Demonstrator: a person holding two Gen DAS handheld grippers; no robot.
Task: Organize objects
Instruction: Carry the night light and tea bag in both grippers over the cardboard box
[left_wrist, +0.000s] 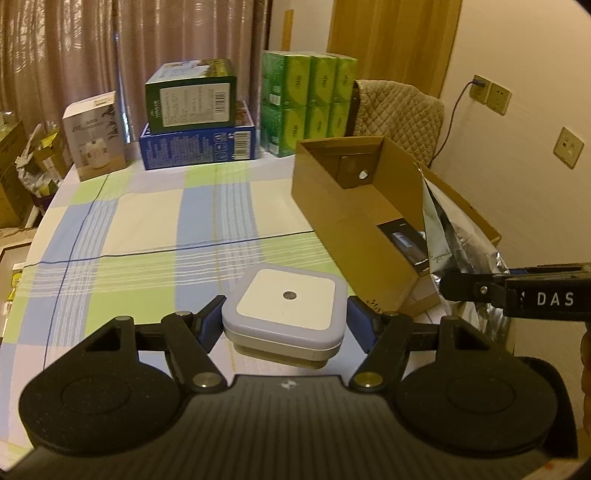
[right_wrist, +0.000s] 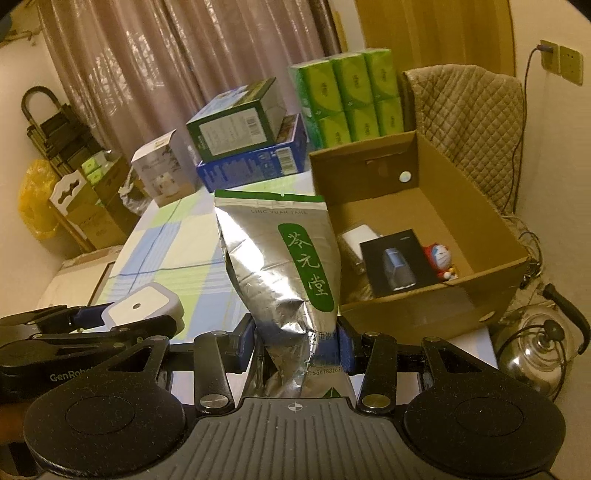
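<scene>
My left gripper (left_wrist: 284, 321) is shut on a square white night light (left_wrist: 286, 310) and holds it above the checked tablecloth. The night light also shows in the right wrist view (right_wrist: 144, 308), low on the left. My right gripper (right_wrist: 295, 341) is shut on a silver foil tea bag (right_wrist: 284, 258) with a green label, held upright. The tea bag shows in the left wrist view (left_wrist: 447, 243) at the near end of the open cardboard box (left_wrist: 332, 195). The box (right_wrist: 424, 314) stands to the right and holds a black card, a white item and a small Doraemon figure (right_wrist: 441, 260).
At the table's far edge stand a white product box (left_wrist: 96, 136), a green box on a blue box (left_wrist: 195, 122) and a pack of green tissue packets (left_wrist: 306, 99). A quilted chair (right_wrist: 476, 122) is behind the box. A glass kettle (right_wrist: 535, 350) sits at the right.
</scene>
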